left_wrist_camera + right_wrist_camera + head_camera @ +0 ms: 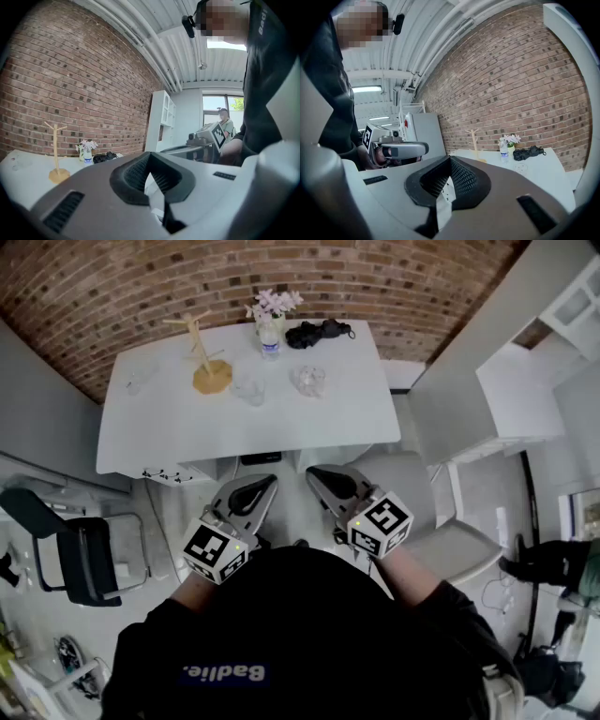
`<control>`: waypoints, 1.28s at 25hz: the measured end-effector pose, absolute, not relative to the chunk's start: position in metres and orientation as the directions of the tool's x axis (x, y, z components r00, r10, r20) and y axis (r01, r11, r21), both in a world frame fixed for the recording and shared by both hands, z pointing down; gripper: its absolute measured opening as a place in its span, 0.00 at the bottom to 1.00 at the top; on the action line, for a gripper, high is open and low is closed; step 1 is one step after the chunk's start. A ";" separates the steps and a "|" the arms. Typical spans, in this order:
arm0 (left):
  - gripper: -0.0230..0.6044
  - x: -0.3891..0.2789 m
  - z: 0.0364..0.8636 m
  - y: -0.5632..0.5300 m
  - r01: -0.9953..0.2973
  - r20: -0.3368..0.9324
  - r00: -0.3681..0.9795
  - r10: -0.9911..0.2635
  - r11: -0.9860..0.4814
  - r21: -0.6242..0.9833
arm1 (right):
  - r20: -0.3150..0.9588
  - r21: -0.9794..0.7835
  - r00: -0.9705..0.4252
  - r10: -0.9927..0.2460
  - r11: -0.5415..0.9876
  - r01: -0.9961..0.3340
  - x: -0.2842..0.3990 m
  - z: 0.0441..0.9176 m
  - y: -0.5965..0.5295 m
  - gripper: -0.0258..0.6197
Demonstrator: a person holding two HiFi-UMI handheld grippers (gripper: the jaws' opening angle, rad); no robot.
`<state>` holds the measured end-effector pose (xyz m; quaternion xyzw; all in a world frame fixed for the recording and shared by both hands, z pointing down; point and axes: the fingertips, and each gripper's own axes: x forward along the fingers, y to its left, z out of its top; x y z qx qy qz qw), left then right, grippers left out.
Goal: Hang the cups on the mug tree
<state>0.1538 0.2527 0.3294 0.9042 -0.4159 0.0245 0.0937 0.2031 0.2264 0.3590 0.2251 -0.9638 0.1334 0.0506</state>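
The wooden mug tree (202, 357) stands bare at the back left of the white table (337, 427). Two clear glass cups (250, 390) (309, 381) sit near the table's middle, and a third faint one (139, 379) is left of the tree. My left gripper (253, 491) and right gripper (328, 482) are both shut and empty, held side by side close to my body, short of the table's front edge. The left gripper view shows its shut tips (149, 157) and the mug tree (56, 150) far off. The right gripper view shows its shut tips (450, 159), the tree (474, 140) and a glass cup (521, 168).
A flower vase (272, 307), a water bottle (270, 343) and a black bundle (319, 332) line the table's back edge. A dark chair (89, 563) stands at the left, a white chair (441, 521) at the right. A brick wall is behind the table.
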 end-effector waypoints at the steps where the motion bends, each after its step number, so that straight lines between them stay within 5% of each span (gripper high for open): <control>1: 0.03 0.153 0.331 0.252 -0.757 0.123 0.652 -0.748 -0.636 0.149 | 0.157 -0.234 -0.894 -0.419 0.864 -0.446 0.202 0.360 0.225 0.08; 32: 0.03 0.102 0.347 0.192 -0.762 0.127 0.647 -0.752 -0.635 0.127 | 0.182 -0.241 -0.877 -0.445 0.844 -0.478 0.162 0.365 0.169 0.09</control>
